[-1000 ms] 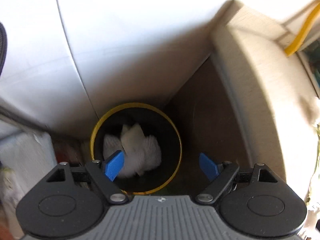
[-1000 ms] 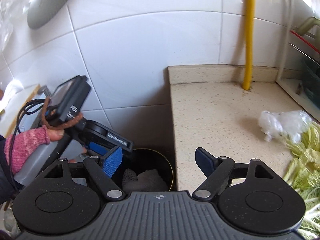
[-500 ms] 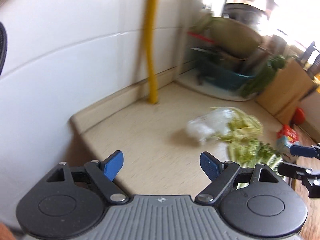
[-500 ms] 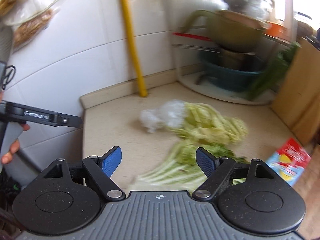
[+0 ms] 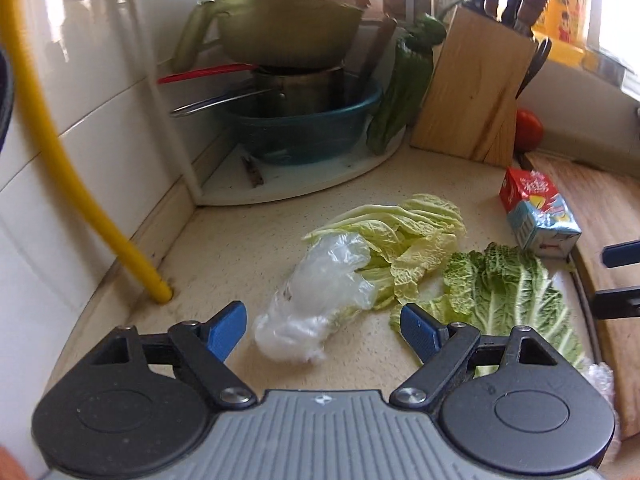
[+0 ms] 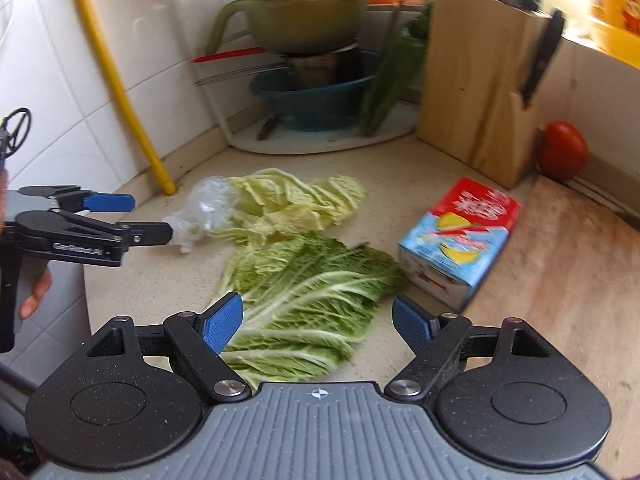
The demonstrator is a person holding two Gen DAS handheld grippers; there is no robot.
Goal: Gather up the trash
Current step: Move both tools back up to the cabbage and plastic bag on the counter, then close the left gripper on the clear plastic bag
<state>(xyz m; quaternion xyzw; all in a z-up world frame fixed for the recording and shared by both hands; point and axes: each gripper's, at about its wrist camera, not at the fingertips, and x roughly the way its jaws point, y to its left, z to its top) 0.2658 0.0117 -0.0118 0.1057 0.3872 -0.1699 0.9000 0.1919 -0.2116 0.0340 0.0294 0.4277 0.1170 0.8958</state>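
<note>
Left wrist view has the left gripper [image 5: 322, 330] spread wide with nothing in it, lined up on the crumpled clear plastic bag [image 5: 320, 300] near the speckled beige countertop's [image 5: 224, 248] front edge, probably the next grab. Pale cabbage leaves [image 5: 400, 236] touch the bag, so they might snag. Right gripper [image 6: 318, 322], also apart and empty, hovers over the dark green leaf [image 6: 312, 300], red-and-blue carton [image 6: 460, 240] just beside
</note>
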